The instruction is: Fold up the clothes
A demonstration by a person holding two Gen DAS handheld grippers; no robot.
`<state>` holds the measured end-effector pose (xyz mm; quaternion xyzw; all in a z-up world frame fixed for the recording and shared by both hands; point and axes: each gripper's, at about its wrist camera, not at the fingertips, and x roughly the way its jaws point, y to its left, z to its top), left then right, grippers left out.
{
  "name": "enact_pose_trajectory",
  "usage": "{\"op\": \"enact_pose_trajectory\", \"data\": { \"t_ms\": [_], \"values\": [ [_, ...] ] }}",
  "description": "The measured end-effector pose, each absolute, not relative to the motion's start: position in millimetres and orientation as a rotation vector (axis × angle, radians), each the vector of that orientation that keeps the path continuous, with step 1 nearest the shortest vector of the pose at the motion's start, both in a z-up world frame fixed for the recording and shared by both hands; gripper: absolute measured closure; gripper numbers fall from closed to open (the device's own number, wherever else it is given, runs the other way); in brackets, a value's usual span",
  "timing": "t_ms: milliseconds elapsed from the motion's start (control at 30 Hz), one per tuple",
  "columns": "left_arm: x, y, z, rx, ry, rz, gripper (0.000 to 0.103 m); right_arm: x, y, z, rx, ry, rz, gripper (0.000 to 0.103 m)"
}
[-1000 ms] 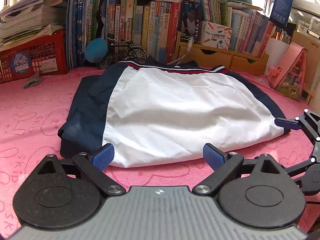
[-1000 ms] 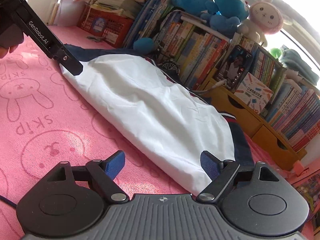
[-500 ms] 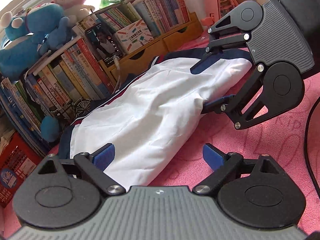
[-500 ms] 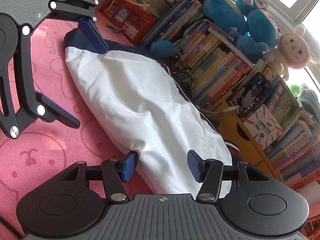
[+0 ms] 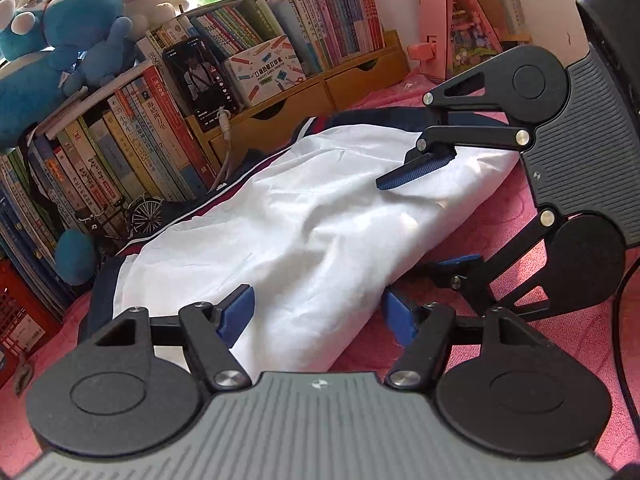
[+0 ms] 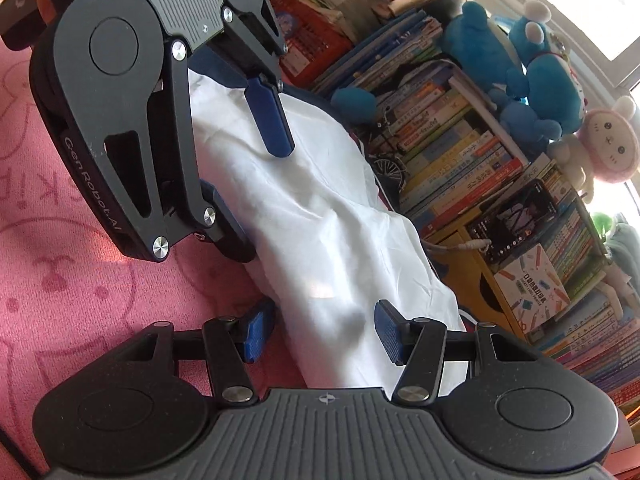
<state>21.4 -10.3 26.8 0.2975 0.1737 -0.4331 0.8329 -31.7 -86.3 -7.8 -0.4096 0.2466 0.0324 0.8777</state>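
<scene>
A white garment (image 5: 304,232) with navy sides and a red-and-white stripe lies folded on a pink bunny-print cover (image 6: 60,280). My left gripper (image 5: 316,314) straddles the garment's near hem at one end. Its jaws are closing, and the blue pads stand either side of the cloth without pinching it. In the right wrist view, the left gripper (image 6: 248,172) has one finger over the cloth and one beneath its edge. My right gripper (image 6: 324,330) straddles the hem at the other end, part open, with cloth between its pads. The left wrist view shows the right gripper (image 5: 436,216) the same way.
A row of books (image 5: 132,148) and wooden drawers (image 5: 360,84) stand just behind the garment, with plush toys (image 6: 532,52) on top. A model bicycle (image 5: 132,216), a red crate (image 5: 16,312) and a pink toy house (image 5: 456,28) are close by. A black cable (image 5: 624,320) trails at the right.
Both grippers rolled and moved in onto the garment's near hem, closer to each other. Their jaws narrowed around the cloth; the left narrowed further in the last half second.
</scene>
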Motion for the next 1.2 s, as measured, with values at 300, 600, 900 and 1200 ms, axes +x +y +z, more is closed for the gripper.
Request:
{"op": "enact_pose_trajectory", "data": {
  "t_ms": [300,600,900,1200],
  "values": [
    [20.7,-17.7,26.7,0.718,0.312,-0.949,0.033,2.7,-92.6,-5.5,-0.893,0.504,0.039,0.057],
    [33.6,-54.7,-2.1,0.919,0.214,-0.865,0.034,14.2,-93.7,-7.1,-0.885,0.512,0.082,0.059],
    [36.7,-50.9,-23.4,1.233,0.133,-0.798,0.079,20.3,-93.3,-25.9,-1.085,0.525,0.106,0.086],
    [46.7,-28.5,-43.7,1.558,0.034,-0.718,0.085,13.8,-92.0,-50.3,-1.470,0.495,0.124,0.090]
  ]
}}
